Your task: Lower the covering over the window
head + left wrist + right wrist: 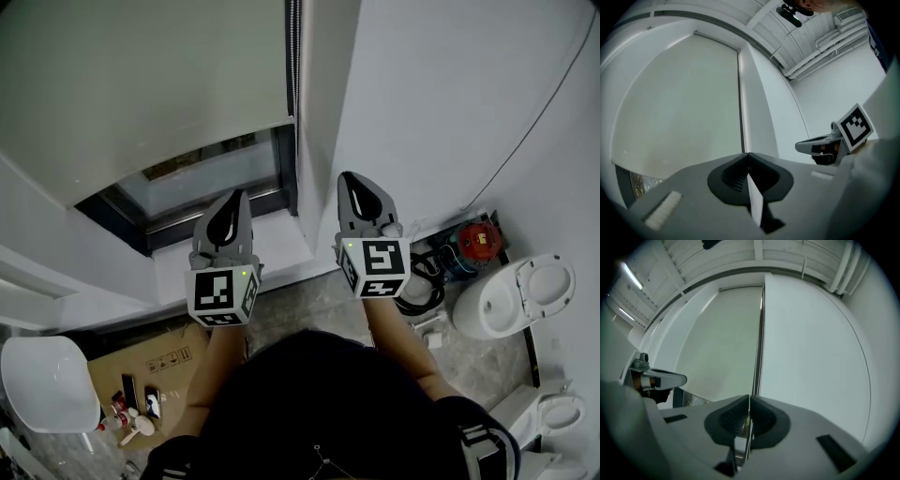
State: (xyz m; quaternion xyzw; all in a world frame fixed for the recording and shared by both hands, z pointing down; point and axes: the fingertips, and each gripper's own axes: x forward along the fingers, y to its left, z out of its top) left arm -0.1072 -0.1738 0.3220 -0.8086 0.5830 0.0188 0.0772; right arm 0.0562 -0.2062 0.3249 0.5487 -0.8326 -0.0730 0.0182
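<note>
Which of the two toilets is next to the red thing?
The larger toilet, just below the red thing in the head view; the other toilet sits in the bottom right corner.

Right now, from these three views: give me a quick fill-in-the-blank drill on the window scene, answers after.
1. The blind leaves glass uncovered only along its ___ edge.
2. In the head view, the bead chain hangs at the blind's ___ side.
3. The tongs of the left gripper and the right gripper are both ___.
4. The white fixture at the head view's right is a ___.
Missing words: bottom; right; shut; toilet.
</note>
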